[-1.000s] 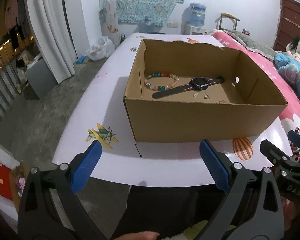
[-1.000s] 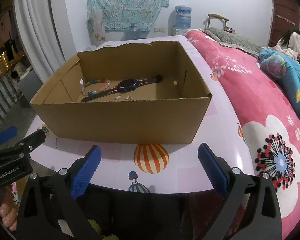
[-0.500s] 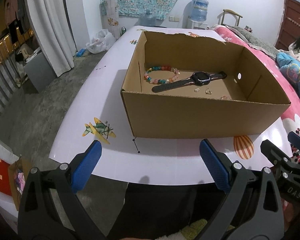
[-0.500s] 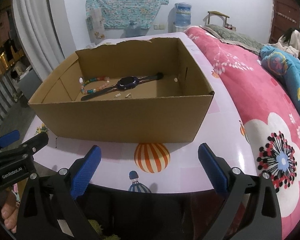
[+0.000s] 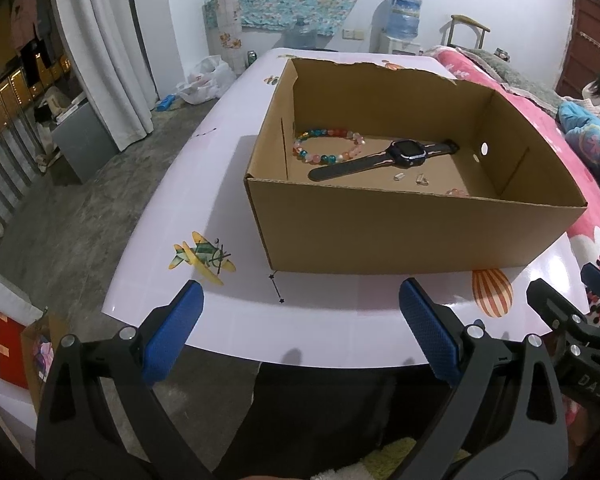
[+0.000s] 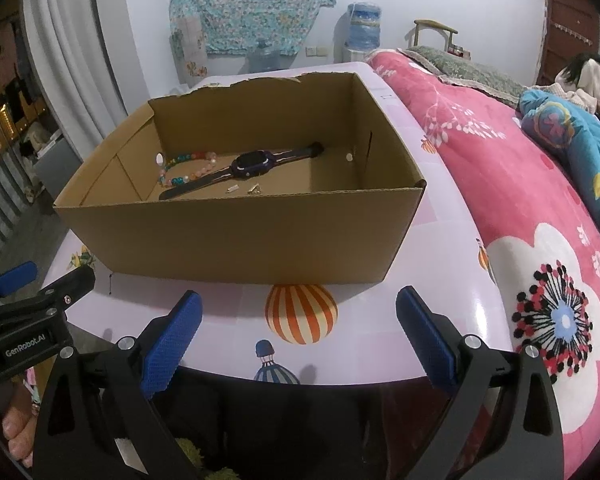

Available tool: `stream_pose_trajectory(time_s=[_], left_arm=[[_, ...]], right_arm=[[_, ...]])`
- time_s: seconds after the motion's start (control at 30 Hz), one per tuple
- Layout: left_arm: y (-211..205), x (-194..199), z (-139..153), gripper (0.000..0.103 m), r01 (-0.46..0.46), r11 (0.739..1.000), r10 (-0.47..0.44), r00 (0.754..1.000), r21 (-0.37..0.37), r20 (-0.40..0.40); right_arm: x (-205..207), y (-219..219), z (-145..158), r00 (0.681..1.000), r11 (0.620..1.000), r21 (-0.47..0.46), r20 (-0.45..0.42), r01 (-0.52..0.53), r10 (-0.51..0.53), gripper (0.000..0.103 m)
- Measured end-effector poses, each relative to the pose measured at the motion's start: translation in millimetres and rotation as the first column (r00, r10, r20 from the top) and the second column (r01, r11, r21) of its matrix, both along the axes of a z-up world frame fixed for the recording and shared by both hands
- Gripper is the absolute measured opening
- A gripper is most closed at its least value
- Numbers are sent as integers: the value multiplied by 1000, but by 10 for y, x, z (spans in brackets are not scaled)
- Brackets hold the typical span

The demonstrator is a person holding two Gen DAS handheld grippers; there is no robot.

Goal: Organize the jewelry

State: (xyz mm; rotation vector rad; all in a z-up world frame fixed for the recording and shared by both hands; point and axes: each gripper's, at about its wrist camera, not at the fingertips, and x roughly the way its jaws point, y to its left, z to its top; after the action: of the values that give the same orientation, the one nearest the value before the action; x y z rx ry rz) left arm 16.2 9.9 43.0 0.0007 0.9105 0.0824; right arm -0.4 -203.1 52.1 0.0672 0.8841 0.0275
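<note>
On the table (image 5: 228, 184), both tongs gape empty; only the left view shows pink beads (image 5: 456, 192) in the box (image 5: 380, 232).

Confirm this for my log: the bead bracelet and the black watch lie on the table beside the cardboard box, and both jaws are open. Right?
Not quite. The bead bracelet and black watch lie inside the cardboard box, on its floor, as the left wrist view shows. Both jaws are open and empty.
</note>
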Motion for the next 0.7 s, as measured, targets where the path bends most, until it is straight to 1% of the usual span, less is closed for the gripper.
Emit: stream_pose_trajectory(time_s=[0.7], left_arm=[[-84,-49,7,95,27,1000,-27,1000,1,-9]], right_arm=[[-30,-26,69,1000,1000,3,-1,18,-18,95]])
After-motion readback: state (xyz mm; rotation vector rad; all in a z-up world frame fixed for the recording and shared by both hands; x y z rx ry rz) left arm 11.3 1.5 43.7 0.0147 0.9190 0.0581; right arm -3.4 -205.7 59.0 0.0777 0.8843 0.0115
